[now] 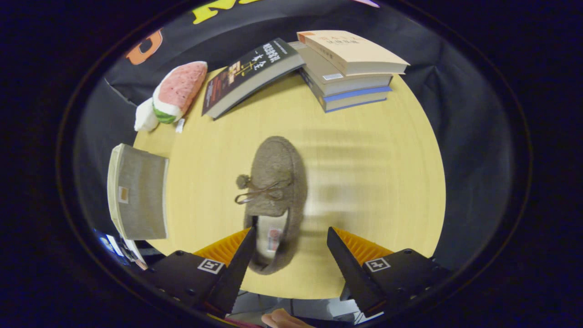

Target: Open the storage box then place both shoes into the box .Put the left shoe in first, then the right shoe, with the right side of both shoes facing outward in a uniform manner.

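Observation:
A grey-brown fuzzy shoe (pixel 274 191) with a bow and pompom lies on the yellow round table (pixel 364 191), toe pointing away from me. Its heel end sits between my fingers, nearer the left fingertip (pixel 248 241), which overlaps the shoe's opening. My gripper (pixel 290 237) is open, and the right finger stands apart from the shoe. A grey fabric storage box (pixel 139 191) with a pale rim sits at the table's left edge, left of the shoe; its lid state is hard to tell.
A watermelon-slice plush toy (pixel 175 93) lies at the far left of the table. A dark book (pixel 250 75) leans beside a stack of books (pixel 348 70) at the far side. A person's finger (pixel 282 319) shows below the gripper.

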Action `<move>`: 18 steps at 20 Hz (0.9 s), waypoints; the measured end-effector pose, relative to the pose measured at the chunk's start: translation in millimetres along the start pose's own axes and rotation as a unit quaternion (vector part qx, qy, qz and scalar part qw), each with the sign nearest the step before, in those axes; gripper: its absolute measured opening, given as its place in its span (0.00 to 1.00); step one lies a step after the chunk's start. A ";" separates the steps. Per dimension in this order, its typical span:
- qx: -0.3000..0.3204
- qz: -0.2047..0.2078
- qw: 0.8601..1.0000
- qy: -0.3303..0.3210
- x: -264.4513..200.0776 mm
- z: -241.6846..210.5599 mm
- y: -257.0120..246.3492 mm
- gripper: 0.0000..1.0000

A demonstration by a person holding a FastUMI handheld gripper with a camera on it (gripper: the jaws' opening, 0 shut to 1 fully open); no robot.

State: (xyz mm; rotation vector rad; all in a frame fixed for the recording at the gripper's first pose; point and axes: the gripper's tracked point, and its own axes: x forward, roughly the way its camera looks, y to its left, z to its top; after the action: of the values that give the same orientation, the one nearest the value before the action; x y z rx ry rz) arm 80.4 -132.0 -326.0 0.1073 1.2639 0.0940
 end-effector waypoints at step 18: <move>0.027 0.003 1.000 0.005 62.3 1.3 7.1 0.21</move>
State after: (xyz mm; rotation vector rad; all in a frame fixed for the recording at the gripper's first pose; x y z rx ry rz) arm 100.3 -116.9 -383.6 0.1576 1.2775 0.0658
